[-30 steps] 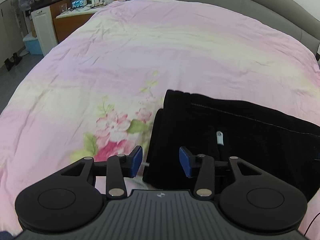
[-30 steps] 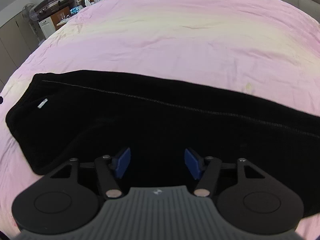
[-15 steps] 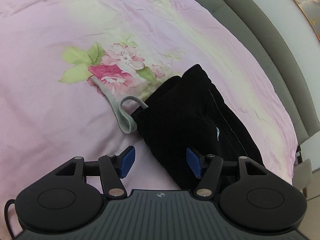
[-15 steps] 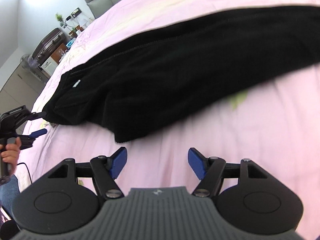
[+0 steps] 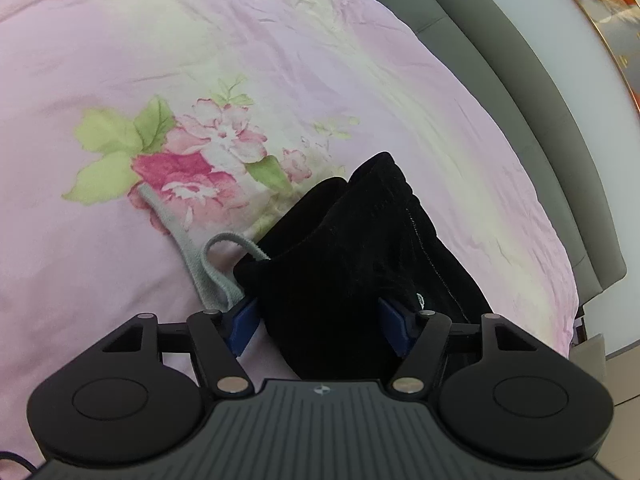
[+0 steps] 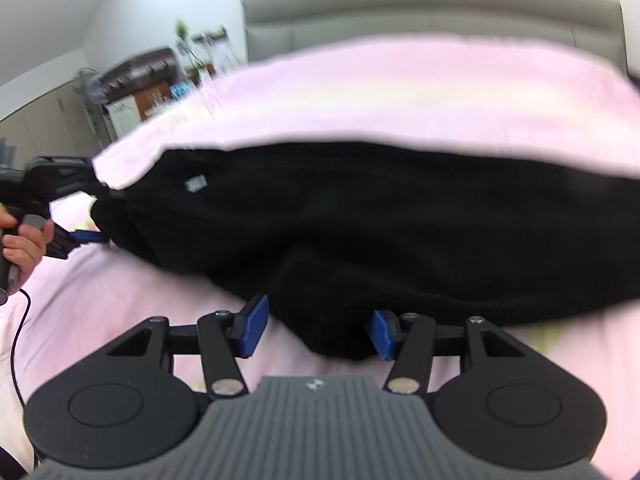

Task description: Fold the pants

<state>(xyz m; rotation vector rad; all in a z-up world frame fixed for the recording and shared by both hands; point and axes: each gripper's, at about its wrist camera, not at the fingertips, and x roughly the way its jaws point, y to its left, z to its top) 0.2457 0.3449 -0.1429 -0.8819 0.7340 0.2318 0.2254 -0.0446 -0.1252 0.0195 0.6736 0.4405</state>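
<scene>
Both grippers have dropped to the black pants' near edge. Left gripper opening wide astride the waistband corner; right gripper closing around the lower-centre hem, apparently to lift for folding.

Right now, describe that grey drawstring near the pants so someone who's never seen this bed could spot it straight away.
Start at the pink bedspread and find its big printed pink flower. Beside it lies the waist end of the black pants. The grey drawstring loops out from there across the flower, the only flat, pale woven band on the bed.
</scene>
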